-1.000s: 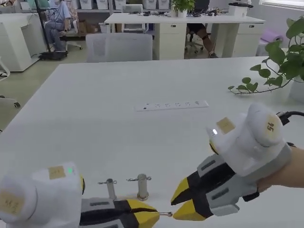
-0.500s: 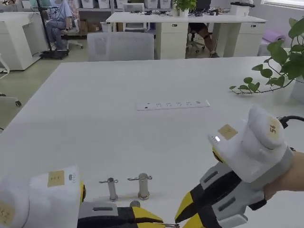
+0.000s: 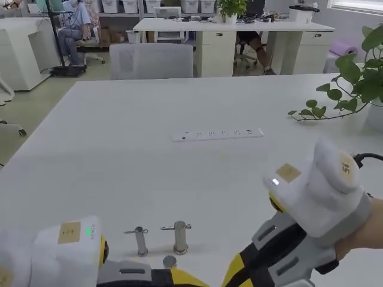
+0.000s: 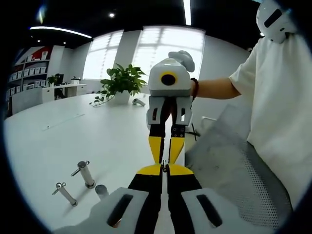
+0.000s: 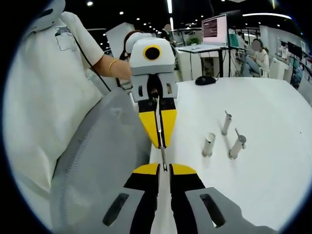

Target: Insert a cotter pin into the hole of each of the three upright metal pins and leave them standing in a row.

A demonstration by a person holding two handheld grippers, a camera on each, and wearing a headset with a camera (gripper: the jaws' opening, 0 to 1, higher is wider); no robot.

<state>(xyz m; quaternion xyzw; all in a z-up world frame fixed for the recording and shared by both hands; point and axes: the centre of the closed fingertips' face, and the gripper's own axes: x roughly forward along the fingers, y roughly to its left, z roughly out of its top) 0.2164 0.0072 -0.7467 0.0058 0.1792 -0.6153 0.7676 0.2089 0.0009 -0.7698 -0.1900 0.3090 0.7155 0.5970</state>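
Note:
Two upright metal pins [image 3: 140, 240] [image 3: 180, 235] stand side by side on the white table [image 3: 179, 173], each with a cotter pin through its top. A shorter third metal pin [image 3: 169, 261] stands just in front of them with its hole bare. In the right gripper view the same three show as two pinned ones [image 5: 226, 123] [image 5: 237, 145] and the bare one [image 5: 208, 144]. My left gripper [image 4: 165, 168] and right gripper [image 5: 164, 168] meet tip to tip near the table's front edge. Both are shut on one thin cotter pin [image 5: 162, 157] that bridges them.
A white power strip [image 3: 217, 134] lies mid-table and a leafy plant [image 3: 353, 84] stands at the right edge. A grey mesh chair [image 5: 97, 161] sits below the grippers at the near edge. Far desks, another chair [image 3: 151, 60] and a seated person [image 3: 75, 24] are beyond.
Both grippers, still joined on the cotter pin, have drawn back toward the near edge. The third, bare metal pin, hidden behind the left gripper before, is now in sight.

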